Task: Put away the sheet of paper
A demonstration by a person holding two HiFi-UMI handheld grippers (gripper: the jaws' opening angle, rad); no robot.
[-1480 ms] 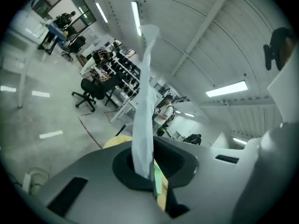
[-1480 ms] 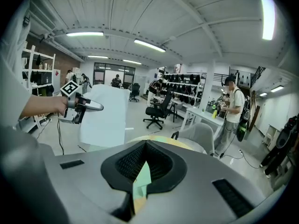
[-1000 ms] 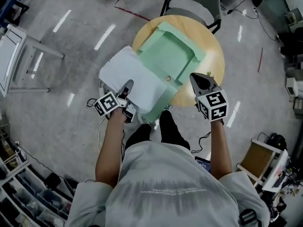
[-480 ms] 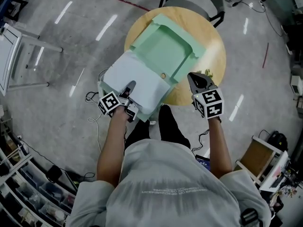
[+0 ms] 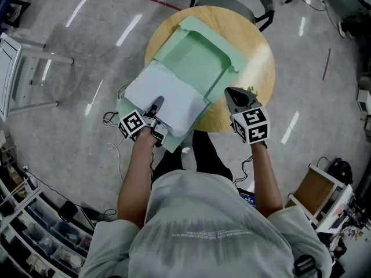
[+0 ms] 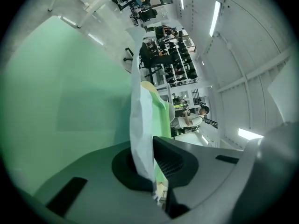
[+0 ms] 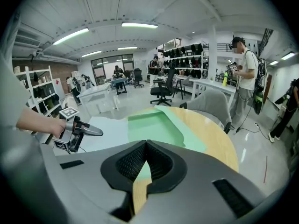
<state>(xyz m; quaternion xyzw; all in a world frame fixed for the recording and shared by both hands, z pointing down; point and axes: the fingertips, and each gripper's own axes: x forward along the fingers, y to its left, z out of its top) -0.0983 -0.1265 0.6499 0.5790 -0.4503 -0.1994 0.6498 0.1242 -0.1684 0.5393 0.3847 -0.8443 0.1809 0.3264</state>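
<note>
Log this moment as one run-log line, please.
left gripper: shut on paper | right gripper: shut, empty | paper: over open folder's near half | folder: on table

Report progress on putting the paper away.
Done: the green folder lies open on the table. In hand: the left gripper is shut on the sheet of paper, which lies over the folder's near flap. Left: sliding the sheet in and closing the folder. The right gripper is shut, empty.
</note>
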